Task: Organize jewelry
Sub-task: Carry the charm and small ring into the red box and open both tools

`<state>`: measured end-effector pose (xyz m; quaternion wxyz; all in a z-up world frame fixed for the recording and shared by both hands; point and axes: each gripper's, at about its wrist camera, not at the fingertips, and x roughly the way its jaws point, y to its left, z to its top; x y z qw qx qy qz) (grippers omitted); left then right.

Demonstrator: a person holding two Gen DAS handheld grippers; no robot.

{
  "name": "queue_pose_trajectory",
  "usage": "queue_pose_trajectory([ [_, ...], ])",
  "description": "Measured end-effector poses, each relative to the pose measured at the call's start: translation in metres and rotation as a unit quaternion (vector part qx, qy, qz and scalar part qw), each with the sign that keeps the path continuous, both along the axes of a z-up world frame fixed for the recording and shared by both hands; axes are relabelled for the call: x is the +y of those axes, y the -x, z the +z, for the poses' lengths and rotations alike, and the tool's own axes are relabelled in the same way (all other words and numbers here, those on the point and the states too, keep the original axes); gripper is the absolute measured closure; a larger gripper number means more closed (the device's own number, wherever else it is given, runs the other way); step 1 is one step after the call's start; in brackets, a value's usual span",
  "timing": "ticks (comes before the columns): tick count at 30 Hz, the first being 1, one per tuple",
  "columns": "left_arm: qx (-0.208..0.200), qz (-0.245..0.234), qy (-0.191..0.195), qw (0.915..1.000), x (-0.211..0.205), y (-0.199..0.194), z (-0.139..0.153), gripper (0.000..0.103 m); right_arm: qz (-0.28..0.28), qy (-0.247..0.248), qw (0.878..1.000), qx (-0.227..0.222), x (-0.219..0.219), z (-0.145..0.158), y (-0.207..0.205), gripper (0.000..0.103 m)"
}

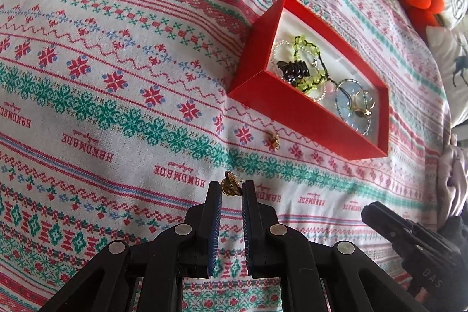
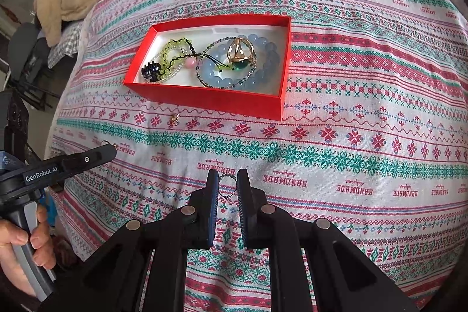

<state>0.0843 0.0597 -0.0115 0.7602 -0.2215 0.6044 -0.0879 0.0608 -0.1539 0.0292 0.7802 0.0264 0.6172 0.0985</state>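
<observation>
Left claw point(image 1: 231, 186) pinching gold earring point(image 1: 229, 183), right claw point(image 2: 227, 180) gripping thin chain point(image 2: 229, 184) seen only from right wrist

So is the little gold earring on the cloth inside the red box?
No, the little gold earring lies on the patterned cloth just outside the red box, near its front wall.

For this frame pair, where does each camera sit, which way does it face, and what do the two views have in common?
Left wrist: sits on the left gripper, looking steeply down its fingers at the patterned cloth; jaws pinch a small gold earring; the right gripper's tip shows at lower right.
Right wrist: sits on the right gripper, facing down at the same cloth; a thin ball chain sits between its jaws; the left gripper and the hand holding it show at left.
Shared: the red box of jewelry and a loose gold earring before it.
</observation>
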Motion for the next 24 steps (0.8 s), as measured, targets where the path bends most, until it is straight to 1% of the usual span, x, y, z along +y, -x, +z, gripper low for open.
queue_pose_trajectory([
  [7,-0.043,-0.021,-0.035,0.9982,-0.022,-0.017,0.021,0.095,-0.016,-0.015,1.000,-0.011,-0.002,0.010,-0.012,0.089],
  [11,-0.056,-0.031,-0.048,0.9968,-0.039,-0.027,0.026,0.095,-0.033,-0.027,0.999,-0.018,-0.005,0.014,-0.022,0.089],
  [15,-0.056,-0.028,-0.036,0.9974,-0.044,-0.034,0.024,0.095,-0.058,-0.040,0.997,-0.031,-0.011,0.020,-0.030,0.089],
  [18,-0.062,-0.022,-0.019,0.9976,-0.047,-0.042,0.023,0.095,-0.076,-0.063,0.995,-0.032,-0.018,0.020,-0.037,0.089],
  [24,-0.069,-0.014,0.005,0.9975,-0.055,-0.055,0.019,0.094,-0.097,-0.079,0.991,-0.035,-0.027,0.016,-0.047,0.089],
])
